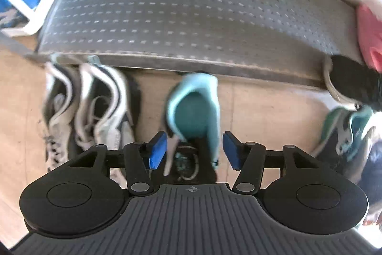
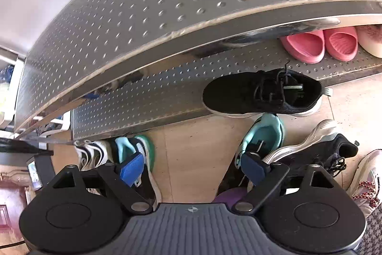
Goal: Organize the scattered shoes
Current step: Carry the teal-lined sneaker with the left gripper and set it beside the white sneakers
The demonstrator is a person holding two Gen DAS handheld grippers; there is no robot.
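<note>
Teal sneaker (image 1: 195, 109), blurred, probably stands on the wooden floor between the parted pads of the left gripper (image 1: 193, 150), untouched, its toe cut off, while the right gripper (image 2: 192, 169) gapes empty below the metal rack (image 2: 167, 16) holding pink slippers (image 2: 320, 44) and a black sneaker (image 2: 260, 92).

pink slippers (image 2: 318, 46), black sneaker (image 2: 260, 93), teal shoe (image 1: 194, 106), dimpled grey shelf (image 2: 167, 16).

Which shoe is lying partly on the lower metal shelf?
The black lace-up sneaker: it alone overhangs the shelf edge; the other sneakers stand on the floor.
</note>
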